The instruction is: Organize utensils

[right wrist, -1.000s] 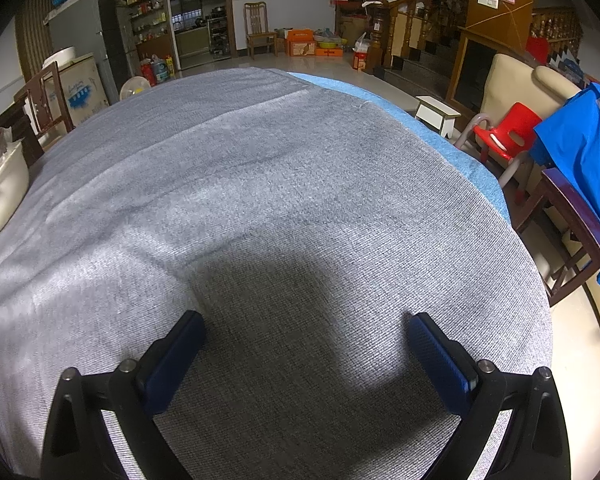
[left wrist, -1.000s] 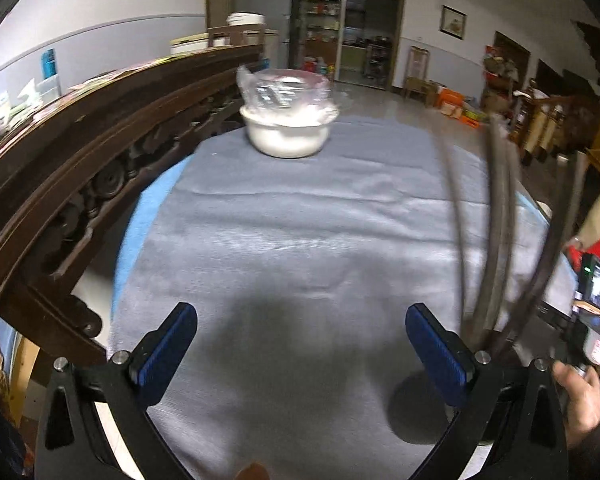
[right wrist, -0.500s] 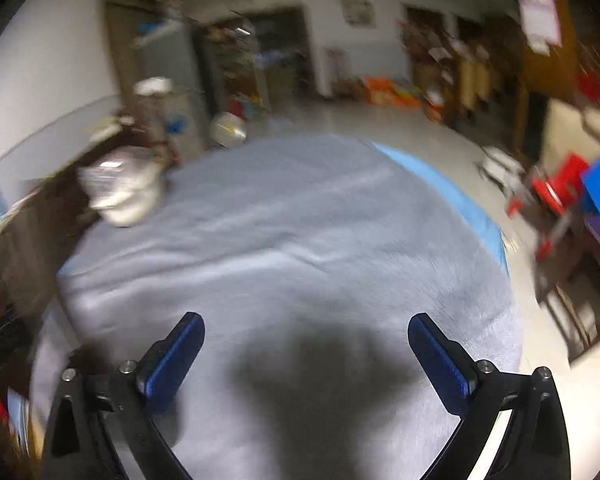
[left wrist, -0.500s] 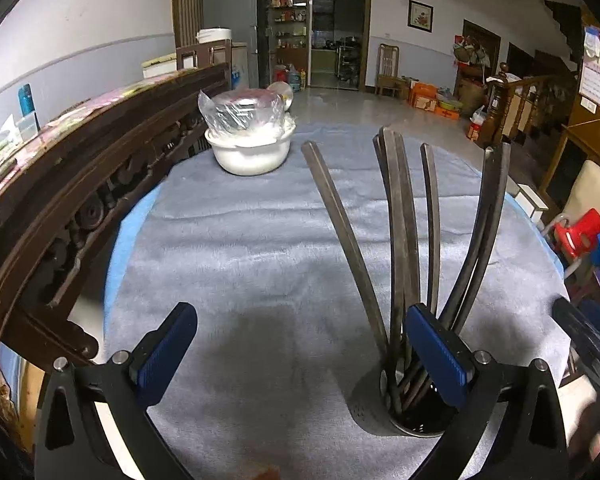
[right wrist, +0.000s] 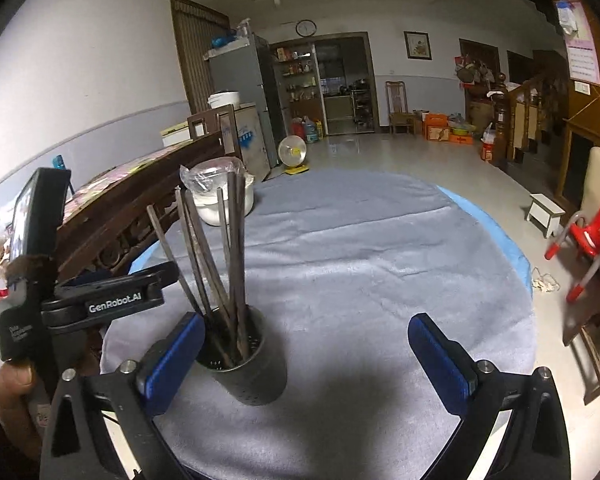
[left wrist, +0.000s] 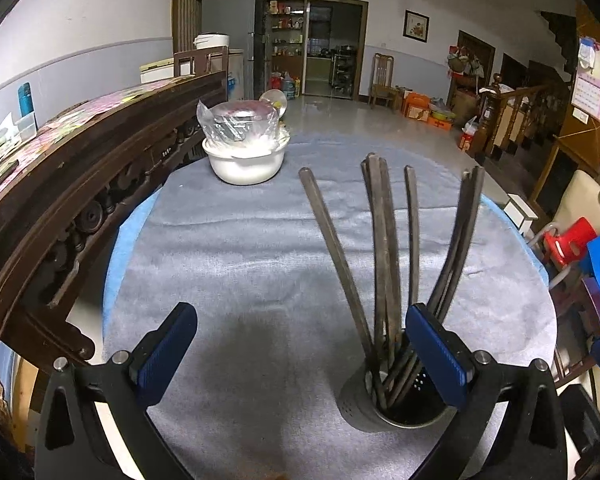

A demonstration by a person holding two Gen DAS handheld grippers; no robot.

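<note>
Since a second ago, a dark holder (left wrist: 396,404) full of chopsticks (left wrist: 384,248) has come onto the table (left wrist: 240,248) near me, where both views showed only bare grey cloth. Half a second back it was already standing by my left gripper (left wrist: 300,344); now both cameras have steadied and my right gripper (right wrist: 304,356) has swung round to face it too.

Both of my grippers are spread wide and hold nothing. The holder stands upright on the cloth, just by the right finger of my left gripper and just by the left finger of my right one, so it sits between my two hands. The chopsticks fan out of it, tips down, ends splayed at different angles.

As I judge it, the utensils already stand gathered in the holder. That fits a job about done, or one where they are yet to be taken out and sorted; I cannot tell which.

Hard to make out: the sticks overlap, so I cannot count them, and their lower ends are hidden inside the holder. A finger pad (left wrist: 436,352) covers part of its rim. At the far side a white bowl (left wrist: 244,160) carries a clear bag (left wrist: 238,128); what it holds is unclear.
</note>
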